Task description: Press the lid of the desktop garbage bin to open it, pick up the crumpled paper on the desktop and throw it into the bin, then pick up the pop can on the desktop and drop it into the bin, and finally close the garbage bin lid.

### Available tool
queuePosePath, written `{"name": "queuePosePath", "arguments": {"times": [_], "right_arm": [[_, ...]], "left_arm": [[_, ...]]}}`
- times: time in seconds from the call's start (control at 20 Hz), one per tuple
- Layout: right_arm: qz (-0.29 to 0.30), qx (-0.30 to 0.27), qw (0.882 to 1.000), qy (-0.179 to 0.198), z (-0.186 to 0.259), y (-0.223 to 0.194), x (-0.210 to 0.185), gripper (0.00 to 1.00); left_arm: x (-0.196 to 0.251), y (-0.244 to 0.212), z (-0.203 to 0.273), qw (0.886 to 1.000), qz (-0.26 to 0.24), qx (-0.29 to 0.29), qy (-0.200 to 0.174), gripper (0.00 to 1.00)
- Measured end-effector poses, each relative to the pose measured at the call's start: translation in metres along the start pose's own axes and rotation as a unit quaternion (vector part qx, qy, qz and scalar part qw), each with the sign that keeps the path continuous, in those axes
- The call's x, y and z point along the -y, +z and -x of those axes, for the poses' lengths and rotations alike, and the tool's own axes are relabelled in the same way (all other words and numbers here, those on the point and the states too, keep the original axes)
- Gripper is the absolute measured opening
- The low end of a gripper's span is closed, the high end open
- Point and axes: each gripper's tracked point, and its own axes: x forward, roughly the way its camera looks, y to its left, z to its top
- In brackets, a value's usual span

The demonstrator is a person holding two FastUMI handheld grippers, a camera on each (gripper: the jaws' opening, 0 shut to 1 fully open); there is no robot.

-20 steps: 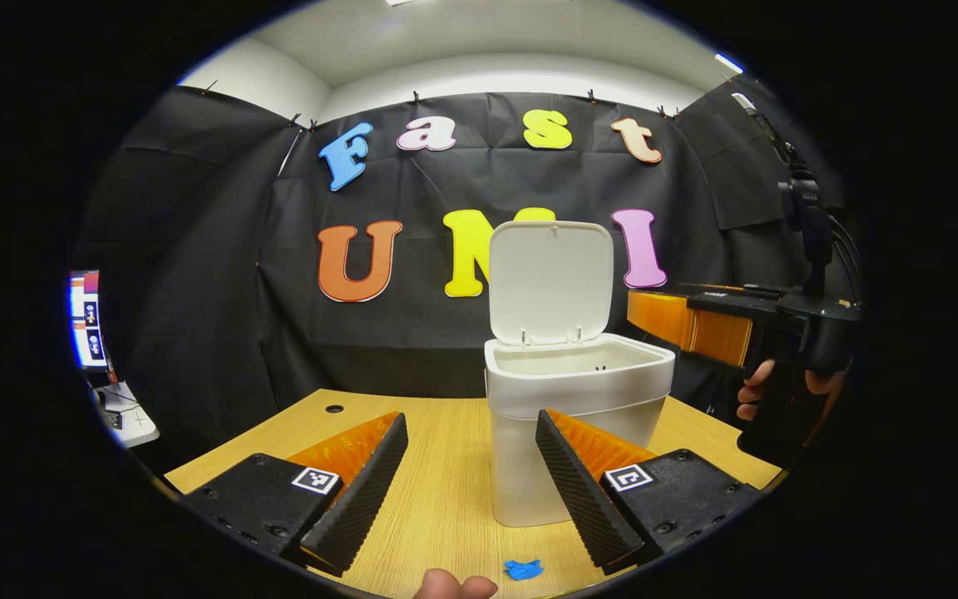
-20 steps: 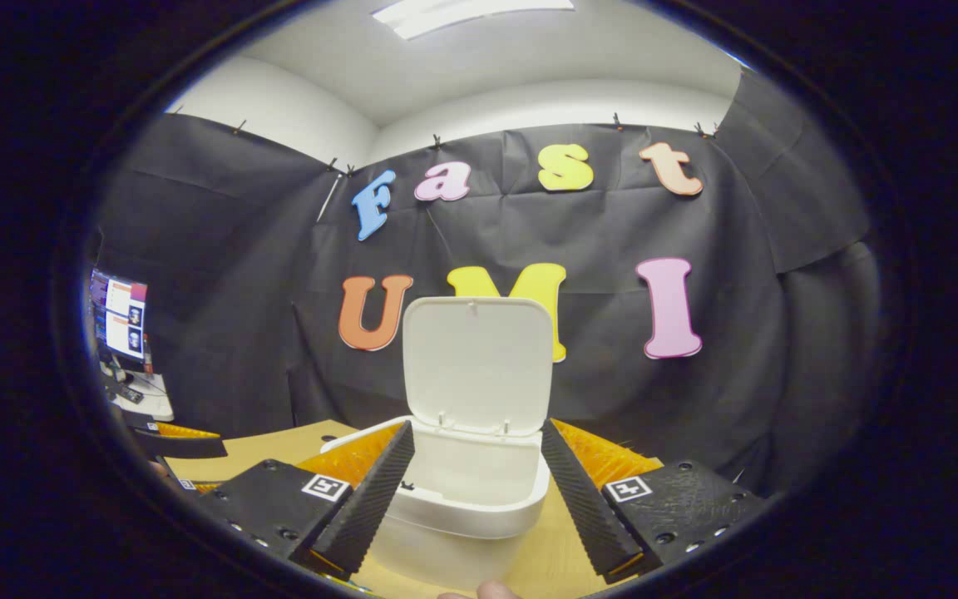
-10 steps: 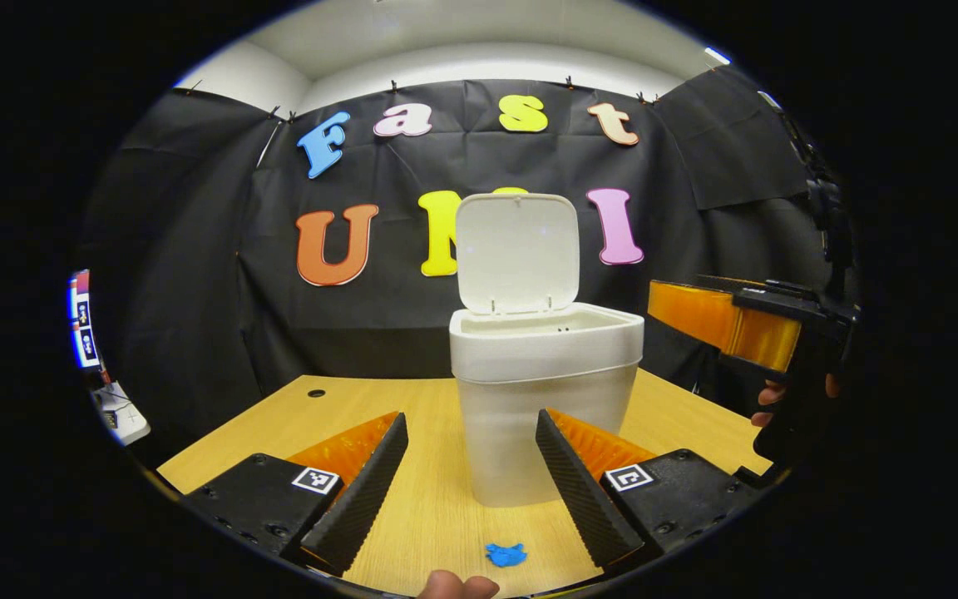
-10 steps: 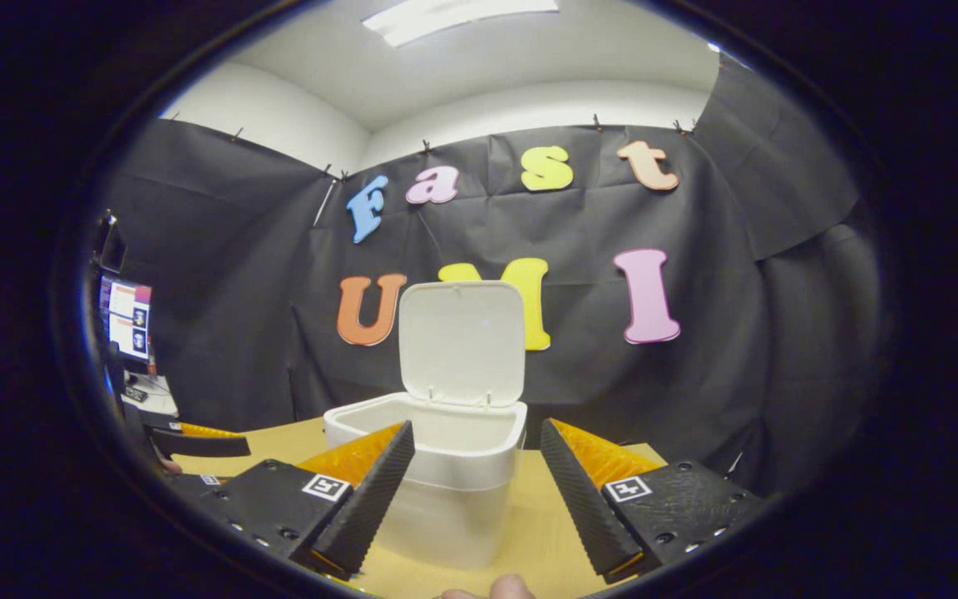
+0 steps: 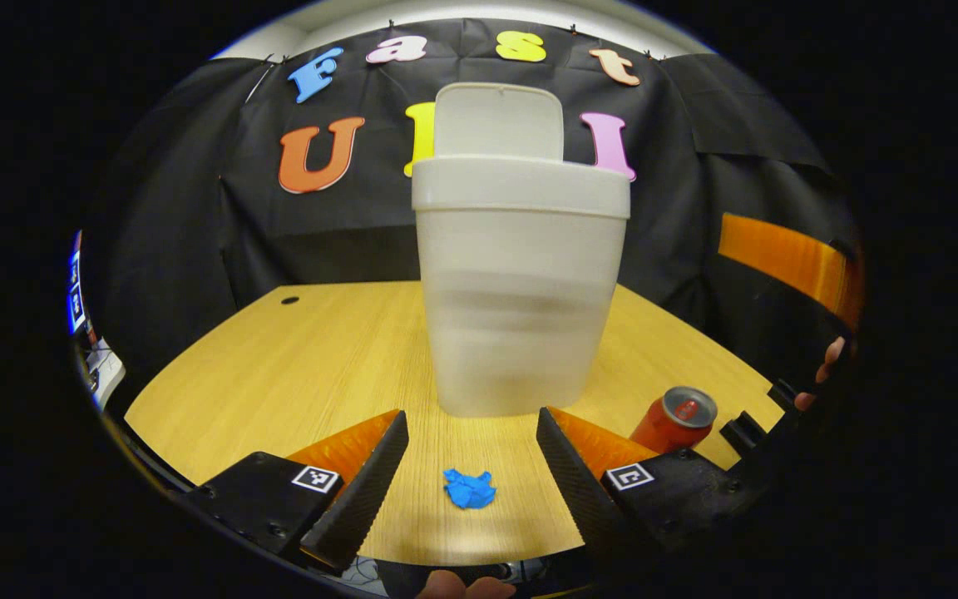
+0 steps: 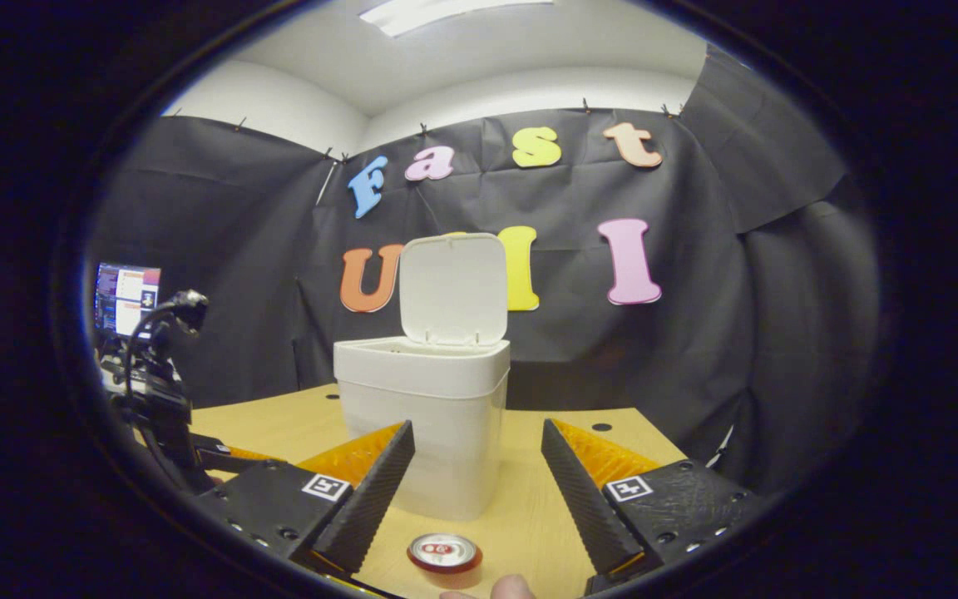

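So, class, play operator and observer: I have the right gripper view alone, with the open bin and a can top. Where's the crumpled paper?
Observer: The blue crumpled paper lies on the table, in front of the bin.
Operator: Is the left tool near it?
Observer: The left tool is open, with the paper lying between its fingers, untouched.
Operator: And the can?
Observer: The pop can stands upright, red-sided, right of the bin in the left gripper view.

Left tool (image 5: 472,474): jaws spread wide, nothing held, angled downward. Right tool (image 6: 477,482): jaws spread wide, nothing held, roughly level.
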Motion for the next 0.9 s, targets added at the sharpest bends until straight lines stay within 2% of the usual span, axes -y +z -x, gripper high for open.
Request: {"name": "queuePosePath", "arguments": {"times": [0.35, 0.55, 0.7, 0.85, 0.9], "right_arm": [[-0.014, -0.014, 1.0, -0.014, 0.02, -0.04, 0.008, 0.95], [-0.03, -0.021, 0.999, -0.017, 0.026, -0.057, 0.009, 0.96], [-0.02, -0.033, 0.998, -0.045, 0.026, -0.069, 0.023, 0.96], [-0.031, -0.038, 0.998, -0.043, 0.031, -0.074, 0.017, 0.96], [-0.036, -0.039, 0.998, -0.04, 0.031, -0.076, 0.015, 0.96]], "left_arm": [[0.003, -0.055, -0.018, 0.997, 0.016, -0.071, 0.007, 1.0], [0.0, -0.066, -0.022, 0.996, 0.009, -0.085, 0.017, 1.0], [-0.003, -0.076, -0.024, 0.995, 0.005, -0.096, 0.02, 0.93], [-0.004, -0.078, -0.025, 0.996, -0.002, -0.092, 0.022, 0.89], [-0.005, -0.078, -0.024, 0.995, 0.0, -0.094, 0.024, 0.84]]}}
